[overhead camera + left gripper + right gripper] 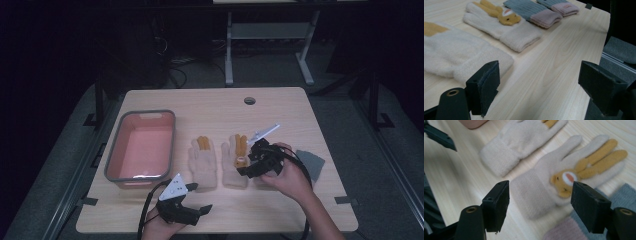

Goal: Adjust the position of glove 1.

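Observation:
Two cream gloves lie side by side at the table's middle. The plain one (203,162) (454,57) (516,142) is on the left. The bunny glove (234,172) (506,27) (564,172), with orange ears and a face, is on the right. My right gripper (248,160) (540,207) hovers open just over the bunny glove's cuff, nothing between its jaws. My left gripper (199,197) (539,82) stands open near the table's front edge, just short of the plain glove's cuff, and is empty.
A pink tub (172,145) with a grey rim sits at the left of the table. Two grey gloves with pink cuffs (534,11) (560,6) (621,195) lie right of the bunny glove. A cable hole (249,100) is at the back.

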Motion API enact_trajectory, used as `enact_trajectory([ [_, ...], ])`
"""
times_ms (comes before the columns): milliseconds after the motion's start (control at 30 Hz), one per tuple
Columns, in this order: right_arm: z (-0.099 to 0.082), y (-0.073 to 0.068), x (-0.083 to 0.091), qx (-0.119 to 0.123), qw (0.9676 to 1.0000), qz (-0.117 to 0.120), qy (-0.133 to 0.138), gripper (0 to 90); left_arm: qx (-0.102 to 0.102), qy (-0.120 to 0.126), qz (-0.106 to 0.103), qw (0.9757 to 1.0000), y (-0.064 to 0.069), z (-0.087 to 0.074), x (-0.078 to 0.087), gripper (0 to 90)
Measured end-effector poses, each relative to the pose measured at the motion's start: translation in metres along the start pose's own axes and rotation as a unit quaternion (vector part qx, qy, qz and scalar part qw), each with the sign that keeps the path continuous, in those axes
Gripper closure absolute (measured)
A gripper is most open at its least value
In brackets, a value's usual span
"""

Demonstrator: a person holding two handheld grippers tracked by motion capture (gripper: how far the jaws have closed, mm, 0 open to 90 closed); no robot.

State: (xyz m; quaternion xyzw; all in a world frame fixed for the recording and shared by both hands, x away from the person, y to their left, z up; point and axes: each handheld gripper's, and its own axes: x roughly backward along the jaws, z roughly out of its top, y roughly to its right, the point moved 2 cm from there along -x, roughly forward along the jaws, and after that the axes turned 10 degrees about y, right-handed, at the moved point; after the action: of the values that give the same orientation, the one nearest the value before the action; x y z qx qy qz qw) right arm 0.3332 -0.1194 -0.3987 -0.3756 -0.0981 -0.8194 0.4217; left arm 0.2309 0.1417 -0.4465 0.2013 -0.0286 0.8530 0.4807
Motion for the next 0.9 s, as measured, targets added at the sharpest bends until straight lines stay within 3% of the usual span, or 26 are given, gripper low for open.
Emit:
enact_trajectory([
  [267, 0.012, 0.012, -0.019, 0.007, 0.9995, -0.014, -0.029, 31.0, 0.002, 0.000, 0.003, 1.0000, -0.003, 0.001, 0.003, 17.5],
  [433, 0.012, 0.024, -0.031, -0.009, 0.9987, -0.017, -0.047, 33.6, 0.005, 0.003, 0.000, 1.0000, -0.002, 0.000, 0.002, 17.5],
  [800, 0.010, 0.034, -0.055, -0.015, 0.9967, -0.026, -0.075, 39.1, 0.006, 0.010, 0.001, 0.9999, -0.002, 0.001, 0.003, 17.5],
  [900, 0.009, 0.040, -0.060, -0.028, 0.9956, -0.029, -0.084, 40.7, 0.005, 0.012, -0.002, 0.9999, -0.001, 0.002, 0.004, 17.5],
])
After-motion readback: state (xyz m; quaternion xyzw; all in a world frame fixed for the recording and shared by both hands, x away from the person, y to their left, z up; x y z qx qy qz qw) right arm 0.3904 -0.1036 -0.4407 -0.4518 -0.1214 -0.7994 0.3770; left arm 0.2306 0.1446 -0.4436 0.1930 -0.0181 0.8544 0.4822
